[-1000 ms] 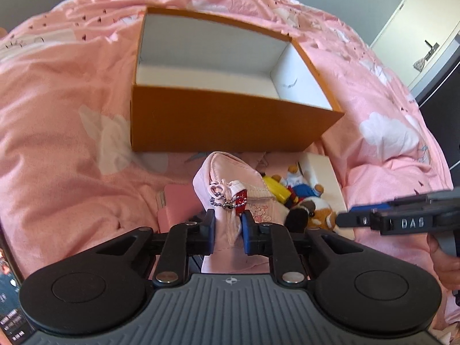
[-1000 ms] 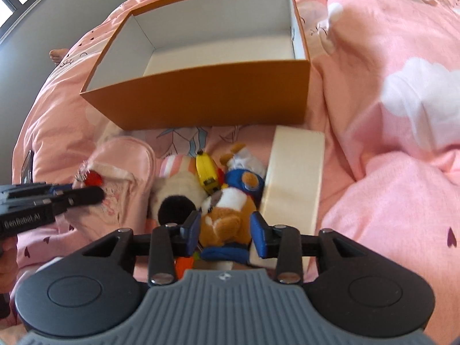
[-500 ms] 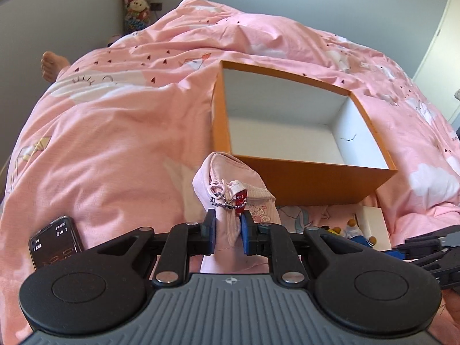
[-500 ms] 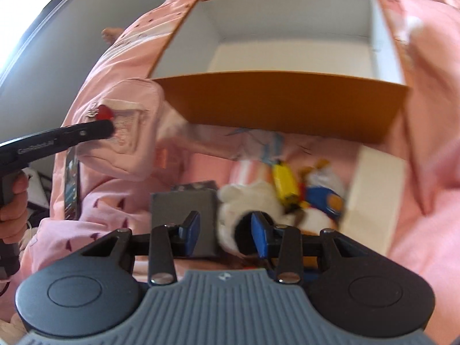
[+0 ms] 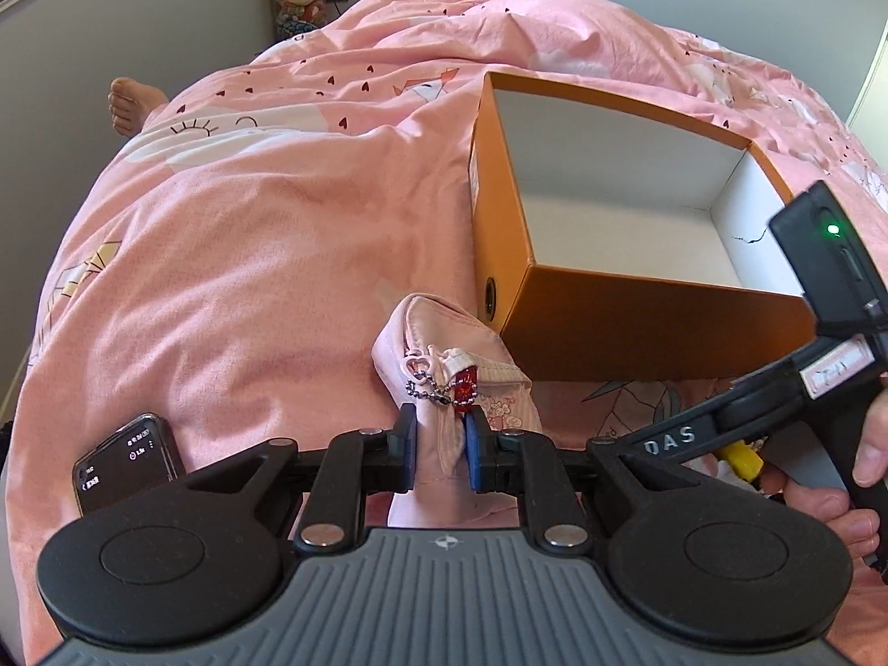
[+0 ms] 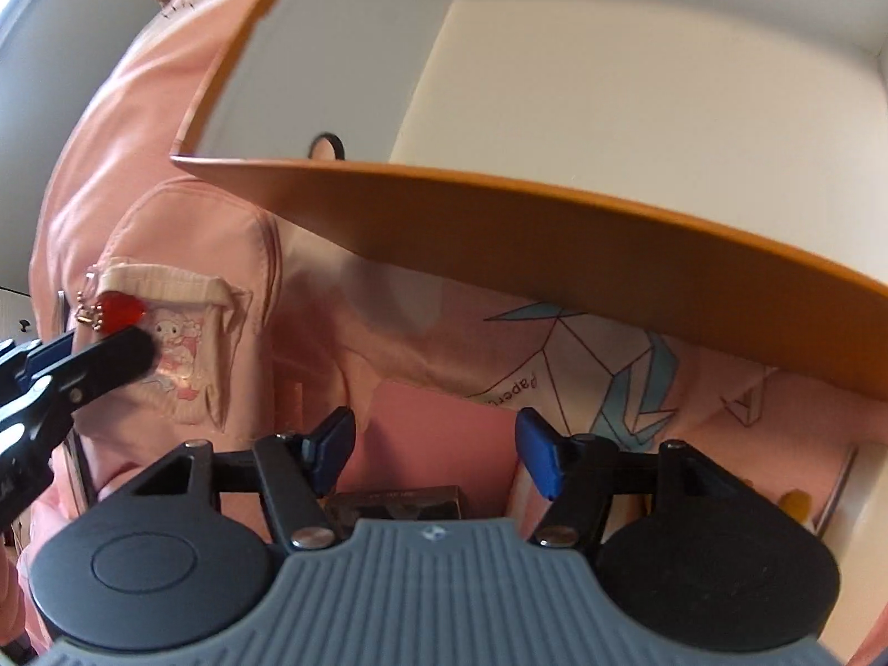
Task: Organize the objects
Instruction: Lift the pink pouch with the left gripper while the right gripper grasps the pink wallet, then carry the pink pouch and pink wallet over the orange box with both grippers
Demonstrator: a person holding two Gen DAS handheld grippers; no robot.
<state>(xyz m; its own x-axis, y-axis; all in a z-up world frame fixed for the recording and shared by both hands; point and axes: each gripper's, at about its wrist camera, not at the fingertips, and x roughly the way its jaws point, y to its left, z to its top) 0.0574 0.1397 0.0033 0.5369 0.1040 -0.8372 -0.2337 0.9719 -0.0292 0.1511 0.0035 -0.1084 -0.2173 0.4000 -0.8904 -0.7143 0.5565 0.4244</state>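
Pink bedspread (image 5: 266,255) covered bed; orange box (image 5: 638,311) stood open on it. Left claw (image 5: 439,452) clamped pink pouch (image 5: 444,355), raised beside box's near corner. Right claw (image 6: 435,452) opening wide, nothing between pads, near box wall. Phone (image 5: 125,460) lay left.

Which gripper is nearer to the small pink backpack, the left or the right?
Left. The left gripper is clamped on the pink backpack itself. The right gripper, jaws opening with nothing between them, sits apart beside it, near the orange box.
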